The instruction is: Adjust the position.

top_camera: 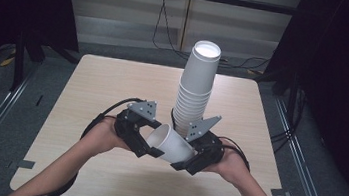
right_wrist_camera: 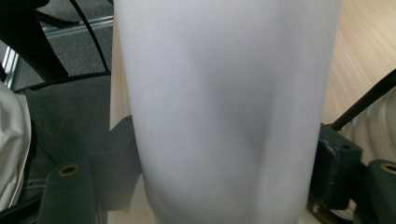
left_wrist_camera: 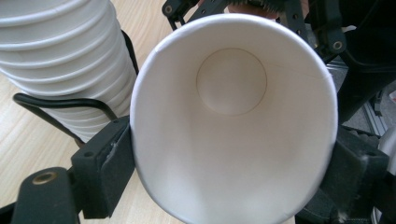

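A white paper cup (top_camera: pixel 169 143) lies on its side above the table's front half, held between both grippers. My left gripper (top_camera: pixel 149 143) is shut on its rim; in the left gripper view the mouth (left_wrist_camera: pixel 233 88) is squeezed into an oval between the black pads (left_wrist_camera: pixel 109 163). My right gripper (top_camera: pixel 188 157) grips the cup's body near the base, and in the right gripper view the cup wall (right_wrist_camera: pixel 224 102) fills the gap, touching both pads (right_wrist_camera: pixel 334 158). A tall, leaning stack of white cups (top_camera: pixel 196 88) stands just behind the grippers.
The light wooden table (top_camera: pixel 113 85) has bare room to the left, right and front of the stack. The stack (left_wrist_camera: pixel 60 60) is close beside the left gripper, with a black cable (left_wrist_camera: pixel 60 101) running across it. Dark floor and metal rails flank the table.
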Demonstrator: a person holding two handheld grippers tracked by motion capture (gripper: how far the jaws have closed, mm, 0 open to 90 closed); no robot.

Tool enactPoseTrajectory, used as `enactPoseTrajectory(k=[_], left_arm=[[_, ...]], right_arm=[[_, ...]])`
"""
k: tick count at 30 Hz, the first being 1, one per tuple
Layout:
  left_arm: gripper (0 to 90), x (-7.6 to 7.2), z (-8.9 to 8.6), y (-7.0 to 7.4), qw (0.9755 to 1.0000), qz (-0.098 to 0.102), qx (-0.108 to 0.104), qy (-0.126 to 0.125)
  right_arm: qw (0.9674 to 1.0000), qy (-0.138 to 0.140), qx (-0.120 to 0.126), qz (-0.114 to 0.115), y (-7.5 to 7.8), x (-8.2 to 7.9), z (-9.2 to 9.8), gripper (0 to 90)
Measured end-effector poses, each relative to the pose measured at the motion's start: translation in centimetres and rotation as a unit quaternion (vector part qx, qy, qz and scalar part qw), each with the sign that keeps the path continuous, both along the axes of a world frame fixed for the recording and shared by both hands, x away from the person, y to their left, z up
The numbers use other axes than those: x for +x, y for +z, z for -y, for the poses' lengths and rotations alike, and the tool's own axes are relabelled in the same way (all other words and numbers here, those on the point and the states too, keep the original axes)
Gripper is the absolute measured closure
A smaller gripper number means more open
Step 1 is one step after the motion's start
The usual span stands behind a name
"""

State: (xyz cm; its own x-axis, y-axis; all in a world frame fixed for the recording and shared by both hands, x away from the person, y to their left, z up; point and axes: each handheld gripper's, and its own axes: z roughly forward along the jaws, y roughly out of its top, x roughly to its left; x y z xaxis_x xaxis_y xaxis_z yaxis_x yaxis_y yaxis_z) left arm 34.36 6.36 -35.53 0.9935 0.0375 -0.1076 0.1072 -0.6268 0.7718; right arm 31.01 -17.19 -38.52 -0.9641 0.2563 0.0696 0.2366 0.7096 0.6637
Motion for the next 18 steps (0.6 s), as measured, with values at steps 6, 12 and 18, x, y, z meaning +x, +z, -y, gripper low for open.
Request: enactPoseTrajectory(k=[6, 12, 18], left_arm=[[14.8, 0.1, -0.5, 0.1, 0.9997, 0.007, 0.017, 0.017], [14.5, 0.2, -0.9, -0.2, 0.9983, 0.015, 0.050, 0.027], [14.5, 0.2, -1.3, -0.6, 0.9950, 0.023, 0.089, 0.039]], right_arm=[[0.9998, -0.013, 0.013, 0.008, 0.4, 0.0, 0.6, 18.2], [0.9996, -0.021, 0.016, 0.013, 0.4, 0.0, 1.0, 14.9], [0.9991, -0.041, 0.012, 0.007, -0.2, 0.1, 1.5, 12.6]])
